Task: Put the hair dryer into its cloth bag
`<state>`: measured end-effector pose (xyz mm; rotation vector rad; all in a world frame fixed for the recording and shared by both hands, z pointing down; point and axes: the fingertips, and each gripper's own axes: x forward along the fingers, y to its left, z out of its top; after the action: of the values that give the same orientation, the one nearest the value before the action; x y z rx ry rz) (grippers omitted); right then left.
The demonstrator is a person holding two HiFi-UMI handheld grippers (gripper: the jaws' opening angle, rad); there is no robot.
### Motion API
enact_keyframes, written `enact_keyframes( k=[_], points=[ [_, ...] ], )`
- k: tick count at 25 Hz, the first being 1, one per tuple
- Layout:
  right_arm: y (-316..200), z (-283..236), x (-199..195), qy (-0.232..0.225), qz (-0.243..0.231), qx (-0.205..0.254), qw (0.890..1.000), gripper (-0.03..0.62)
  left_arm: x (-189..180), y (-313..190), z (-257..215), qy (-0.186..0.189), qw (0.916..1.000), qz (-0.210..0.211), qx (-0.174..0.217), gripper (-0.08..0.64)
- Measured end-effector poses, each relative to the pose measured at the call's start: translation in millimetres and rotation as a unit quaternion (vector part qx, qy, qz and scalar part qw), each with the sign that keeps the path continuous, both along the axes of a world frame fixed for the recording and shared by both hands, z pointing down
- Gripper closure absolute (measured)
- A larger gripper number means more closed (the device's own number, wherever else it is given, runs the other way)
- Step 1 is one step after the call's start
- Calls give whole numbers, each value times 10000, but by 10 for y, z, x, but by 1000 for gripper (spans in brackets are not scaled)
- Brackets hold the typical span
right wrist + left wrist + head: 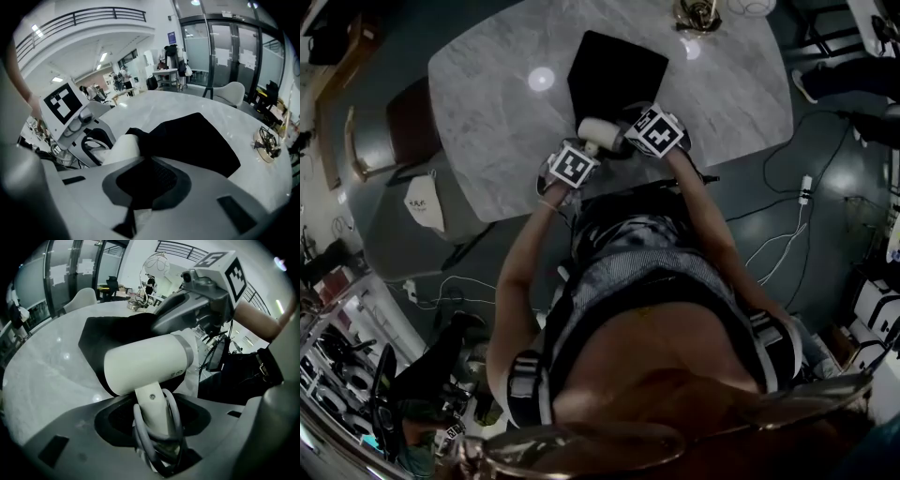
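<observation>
Jaws downward on hair dryer (145, 364), bag (197, 140)

Left arm: forearm (520, 272) stretched forward, wrist bent down.
Left gripper (584, 150): pointing steeply down and forward; jaws partly apart, clamped on the handle of the hair dryer (145, 364) and its coiled cord.
Right arm: forearm (708, 225) reaching forward beside the left.
Right gripper (633, 120): tilted steeply down; jaws nearly together, pinching the edge of the black cloth bag (197, 140).
Spacing: the two grippers are close side by side, their marker cubes apart.
</observation>
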<state>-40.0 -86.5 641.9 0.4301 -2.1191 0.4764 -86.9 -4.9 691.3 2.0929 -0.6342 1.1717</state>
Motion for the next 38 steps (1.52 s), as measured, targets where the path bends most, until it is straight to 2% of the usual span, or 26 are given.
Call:
enact_keyframes(
  k=[4, 11, 17, 22, 27, 31, 33, 36, 38],
  points=[
    [76, -138, -96, -340, -99, -81, 9993, 525, -22, -34, 36, -96, 9991, -405, -115, 336],
    [142, -286, -133, -444, -349, -13, 9984, 525, -18, -195, 52, -193, 9932, -1133, -184, 336],
    [259, -284, -128, -434, -515, -22, 9977, 525, 1, -404, 104, -344, 9881, -1499, 55, 336],
    [357, -182, -129, -229, -729, -27, 9971, 525, 8, -507, 145, -352, 9817, -1866, 133, 336],
    [426, -52, -134, -92, -814, -161, 9965, 525, 30, -574, 204, -410, 9794, -1946, 337, 336],
    [448, 12, -119, -88, -786, -249, 9966, 525, 111, -545, 307, -345, 9804, -1909, 352, 336],
    [440, 1, -107, -128, -724, -266, 9969, 525, 125, -535, 324, -375, 9804, -1898, 374, 334],
    [403, -38, -93, -247, -536, -342, 9977, 525, 203, -474, 387, -191, 9817, -1865, 327, 324],
    [377, -56, -94, -352, -410, -405, 9977, 525, 140, -443, 349, -133, 9800, -1950, 368, 289]
  ],
)
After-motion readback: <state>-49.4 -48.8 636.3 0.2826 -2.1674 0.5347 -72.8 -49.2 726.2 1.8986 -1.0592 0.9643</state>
